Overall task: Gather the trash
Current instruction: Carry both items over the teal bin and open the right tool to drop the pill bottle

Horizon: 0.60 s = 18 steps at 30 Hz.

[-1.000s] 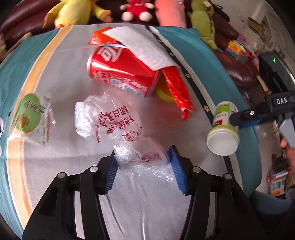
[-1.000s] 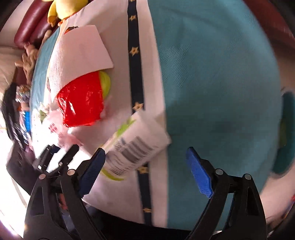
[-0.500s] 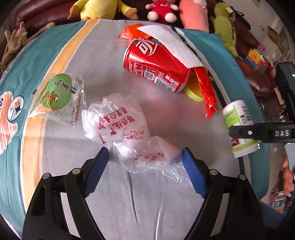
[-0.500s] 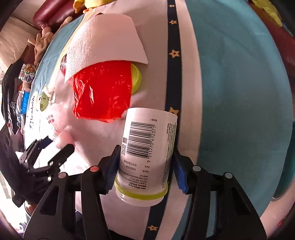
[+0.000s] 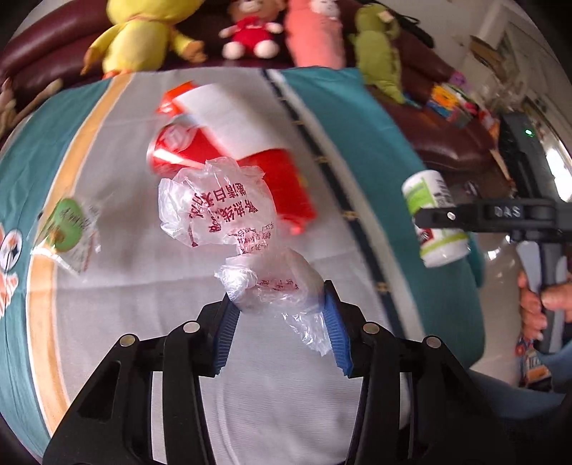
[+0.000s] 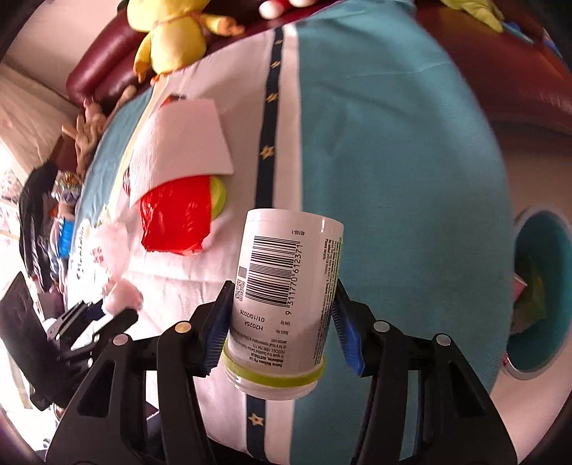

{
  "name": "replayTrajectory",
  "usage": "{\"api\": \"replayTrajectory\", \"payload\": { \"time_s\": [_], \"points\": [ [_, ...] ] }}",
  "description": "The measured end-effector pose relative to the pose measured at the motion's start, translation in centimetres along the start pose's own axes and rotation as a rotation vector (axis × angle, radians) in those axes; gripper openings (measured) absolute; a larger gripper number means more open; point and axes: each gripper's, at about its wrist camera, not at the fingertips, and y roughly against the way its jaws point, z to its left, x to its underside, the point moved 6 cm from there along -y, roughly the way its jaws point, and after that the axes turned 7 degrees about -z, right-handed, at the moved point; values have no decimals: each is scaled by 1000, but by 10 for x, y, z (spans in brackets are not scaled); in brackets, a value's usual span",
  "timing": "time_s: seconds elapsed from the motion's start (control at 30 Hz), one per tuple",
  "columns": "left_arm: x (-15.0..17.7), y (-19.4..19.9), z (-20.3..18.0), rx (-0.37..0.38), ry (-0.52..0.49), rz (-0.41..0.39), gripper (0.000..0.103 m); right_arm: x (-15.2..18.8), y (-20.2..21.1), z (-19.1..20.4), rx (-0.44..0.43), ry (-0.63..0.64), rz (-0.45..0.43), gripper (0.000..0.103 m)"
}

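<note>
Mid-pickup: my left gripper is closing on the plastic bag, right gripper clamps the bottle; next, carry both w/o slipping to the bin.

A dark red leather sofa with plush toys borders the cloth-covered table.

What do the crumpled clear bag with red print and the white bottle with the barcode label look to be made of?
Crumpled clear bag with red print: thin plastic film, glossy and translucent, sharply creased; the left gripper is closing on it.
White bottle with barcode label: probably rigid plastic, smooth with a slight sheen and a threaded neck; clamped in the right gripper.
</note>
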Motion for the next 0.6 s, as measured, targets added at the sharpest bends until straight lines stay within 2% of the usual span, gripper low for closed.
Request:
{"api": "replayTrajectory", "payload": {
  "time_s": [0.23, 0.47, 0.6],
  "points": [
    [-20, -10, -70, 80, -116, 8, 47, -5, 47, -54, -3, -93, -102, 51],
    [-35, -40, -176, 195, -300, 43, 47, -3, 127, -151, 82, -218, -250, 51],
    [-35, -62, -232, 242, -385, 77, 47, 8, 154, -200, 134, -281, -296, 51]
  ]
}}
